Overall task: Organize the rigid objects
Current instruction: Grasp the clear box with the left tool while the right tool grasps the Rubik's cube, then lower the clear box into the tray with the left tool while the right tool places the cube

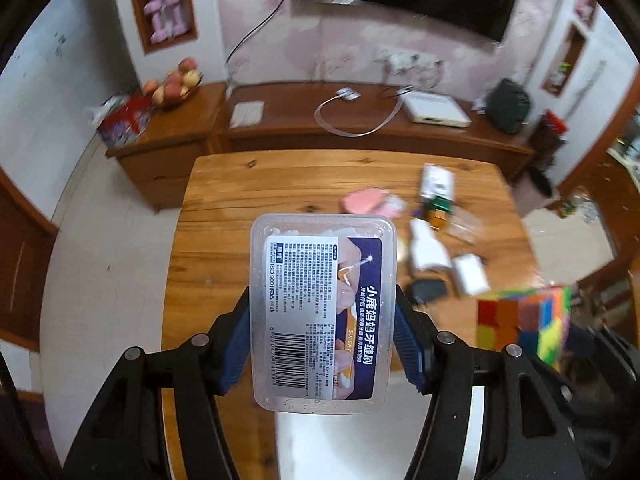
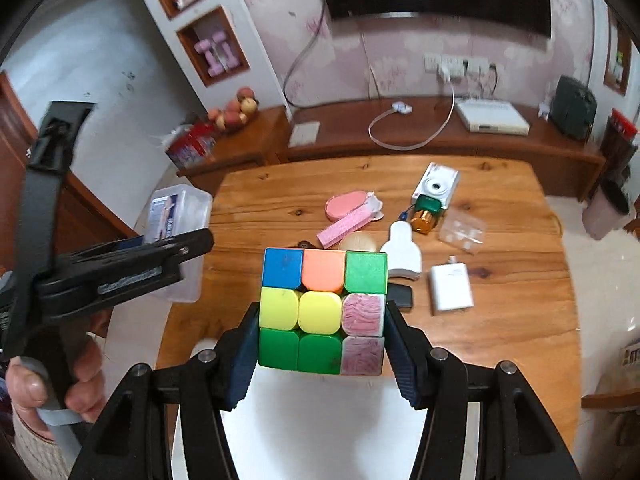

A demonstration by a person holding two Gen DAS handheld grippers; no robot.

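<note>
Clear plastic, with a printed label facing up, makes up the floss box (image 1: 322, 320) that the left gripper (image 1: 322, 340) grasps by its long sides, jaws clenched on it and holding it above the near edge of the wooden bench (image 1: 224, 248). The right gripper (image 2: 320, 344) has its jaws clamped on the left and right faces of a puzzle cube (image 2: 322, 312), also raised clear of the bench. Side grips like these probably keep each object square and ready to be set down flat. Left on the bench in a loose cluster are a pink brush (image 2: 346, 224), a small white camera (image 2: 436, 186), a white charger (image 2: 450, 286) and a clear case (image 2: 460, 232). I judge both lifted things are being carried off to some tidier spot, which is not in view.
</note>
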